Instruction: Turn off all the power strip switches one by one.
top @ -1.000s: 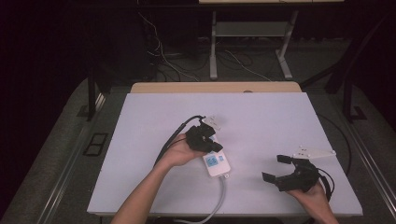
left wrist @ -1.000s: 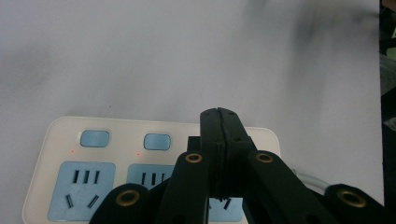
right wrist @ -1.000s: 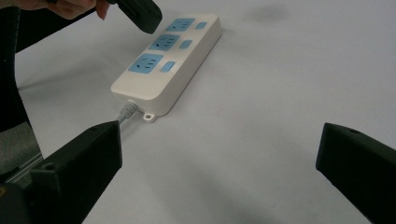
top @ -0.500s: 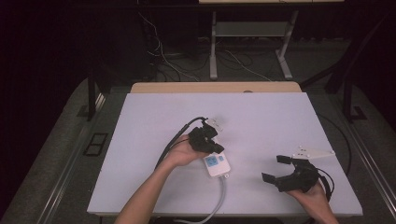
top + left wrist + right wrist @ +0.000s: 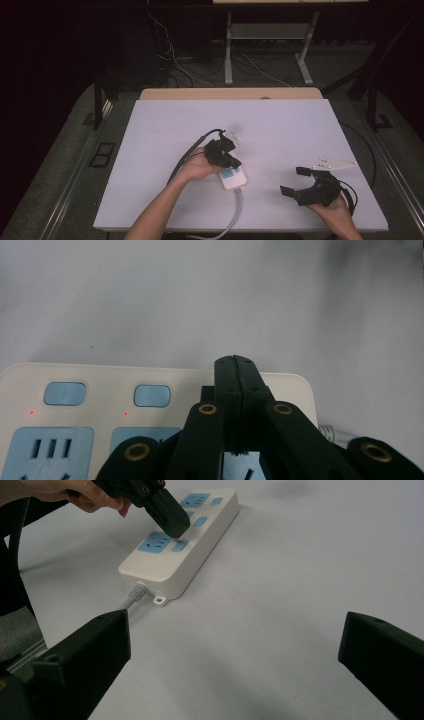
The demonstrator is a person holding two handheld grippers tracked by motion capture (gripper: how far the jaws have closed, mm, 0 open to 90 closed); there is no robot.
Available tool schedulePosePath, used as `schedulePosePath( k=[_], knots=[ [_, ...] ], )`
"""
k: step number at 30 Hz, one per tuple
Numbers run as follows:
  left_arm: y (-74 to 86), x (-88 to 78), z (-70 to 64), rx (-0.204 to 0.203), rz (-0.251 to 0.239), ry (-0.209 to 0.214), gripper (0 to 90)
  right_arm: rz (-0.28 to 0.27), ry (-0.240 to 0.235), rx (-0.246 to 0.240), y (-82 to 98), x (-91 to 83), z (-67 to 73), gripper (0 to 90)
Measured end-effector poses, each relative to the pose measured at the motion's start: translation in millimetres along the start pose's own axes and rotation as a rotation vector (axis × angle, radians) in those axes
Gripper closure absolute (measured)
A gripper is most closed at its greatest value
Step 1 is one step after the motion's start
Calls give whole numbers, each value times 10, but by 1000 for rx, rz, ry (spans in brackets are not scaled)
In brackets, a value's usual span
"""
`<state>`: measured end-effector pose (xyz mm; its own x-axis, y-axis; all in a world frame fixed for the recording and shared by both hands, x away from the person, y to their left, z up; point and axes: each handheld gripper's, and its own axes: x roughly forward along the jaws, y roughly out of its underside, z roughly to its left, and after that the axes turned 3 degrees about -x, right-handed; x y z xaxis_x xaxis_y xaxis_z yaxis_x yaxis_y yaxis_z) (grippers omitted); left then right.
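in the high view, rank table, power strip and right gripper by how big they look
1. table, by far the largest.
2. right gripper, with its open jaws.
3. power strip, partly hidden under the left gripper, so its rank against the right gripper is unsure.

We hold a black left gripper [image 5: 231, 161] with brass-ringed screws on its jaw links and a black cable; our right gripper [image 5: 298, 182] carries a pale three-cornered plate [image 5: 334, 163]. Our forearms are bare, unsleeved.
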<state>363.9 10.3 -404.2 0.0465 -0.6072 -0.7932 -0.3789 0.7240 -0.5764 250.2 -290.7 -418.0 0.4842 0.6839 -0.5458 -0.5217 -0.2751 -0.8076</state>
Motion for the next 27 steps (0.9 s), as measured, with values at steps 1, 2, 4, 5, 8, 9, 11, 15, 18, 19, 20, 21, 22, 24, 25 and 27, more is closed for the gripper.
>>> schedulePosePath(
  k=[1,2,4,5,8,9,11,15,18,19,20,21,22,24,25,27],
  knots=[
    [1,9,-3,-2,1,-1,889,1,1,-1,0,0,0,0],
    [1,16,-3,0,5,3,889,1,1,-1,0,1,1,0],
    [0,31,-10,5,13,-1,889,2,1,-1,0,1,2,0],
    [0,41,-12,6,16,-2,889,2,2,-2,0,1,2,0],
    [2,49,-13,5,15,1,889,2,1,-3,2,-1,-1,0],
    [1,49,-14,5,15,0,889,2,1,-2,2,-2,-1,0],
    [0,48,-18,12,19,-4,890,2,1,-2,2,0,-1,0],
    [3,49,-25,15,16,-6,890,4,1,-3,2,3,4,0],
    [13,51,-21,10,8,-4,890,3,0,-5,2,3,5,0],
    [17,52,-14,3,5,0,890,3,0,-5,2,2,7,0],
    [18,50,-4,2,6,6,891,4,1,-6,1,0,7,0],
    [19,50,6,-1,7,13,892,5,0,-6,1,1,8,0],
    [23,50,14,-5,4,19,892,4,1,-6,1,2,10,0],
    [31,50,29,1,0,30,893,2,2,-10,0,0,11,0],
    [34,52,32,2,-3,32,893,1,3,-12,0,-1,12,0],
    [30,52,30,5,1,30,895,1,3,-9,-1,-4,13,0]
  ],
)
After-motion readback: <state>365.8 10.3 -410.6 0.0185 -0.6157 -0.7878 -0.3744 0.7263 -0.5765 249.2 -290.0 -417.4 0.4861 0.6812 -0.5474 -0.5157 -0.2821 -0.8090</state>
